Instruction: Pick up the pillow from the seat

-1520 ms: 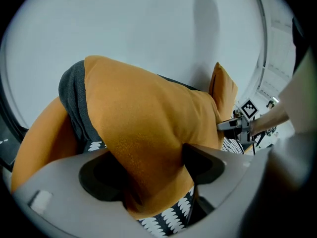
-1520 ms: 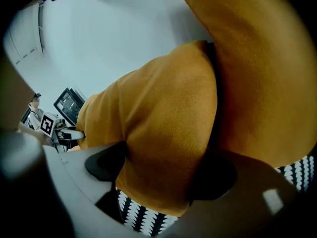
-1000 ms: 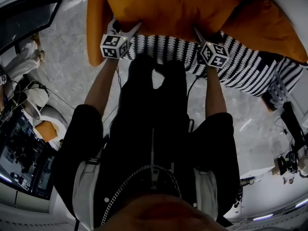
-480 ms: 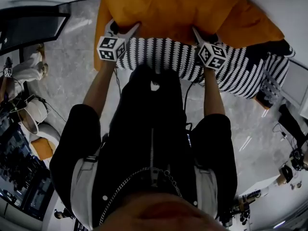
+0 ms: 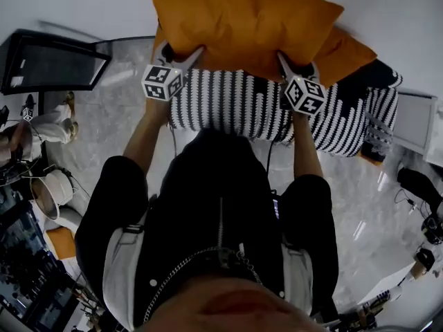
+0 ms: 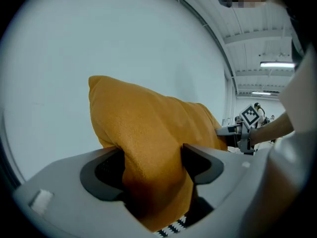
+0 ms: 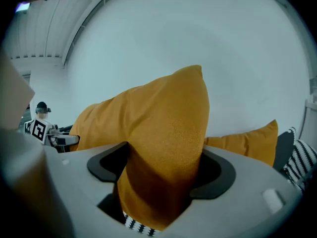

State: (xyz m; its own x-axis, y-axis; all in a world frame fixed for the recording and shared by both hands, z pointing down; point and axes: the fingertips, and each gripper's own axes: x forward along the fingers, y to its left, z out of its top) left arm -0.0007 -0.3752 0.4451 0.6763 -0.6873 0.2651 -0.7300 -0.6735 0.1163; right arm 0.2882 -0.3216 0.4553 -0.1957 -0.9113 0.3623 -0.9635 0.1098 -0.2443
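— Pillow (image 5: 242, 23) check: it is orange and plump, at the top centre of the head view, against the white wall and above the striped seat (image 5: 235, 106). We judge it lifted off the seat, though its underside is hidden from us.

— Agreed. How do we hold it?

— By its near edge, at two spots. Our left gripper (image 5: 181, 50) has its jaws partway closed, pads pressed into a bunched fold of fabric toward the pillow's left end. Our right gripper (image 5: 285, 55) does the same toward the right end. Each gripper view shows orange cloth filling the gap between the jaws, with a sliver of stripes below.

— So what could go wrong?

— We grip the cover, not the stuffing. The bulk sits away from the jaws, so its weight could drag the fold out of one grip. The pillow would then swing from the other end and likely drop.

— And around it?

— A second orange pillow (image 5: 353, 47) lies just behind, at the upper right, on the seat. If we swing that way we could brush it and knock it onto the marble floor (image 5: 118, 109). Pulling our hands apart would also strain the folds.

— Then we keep both grippers level and lift evenly.
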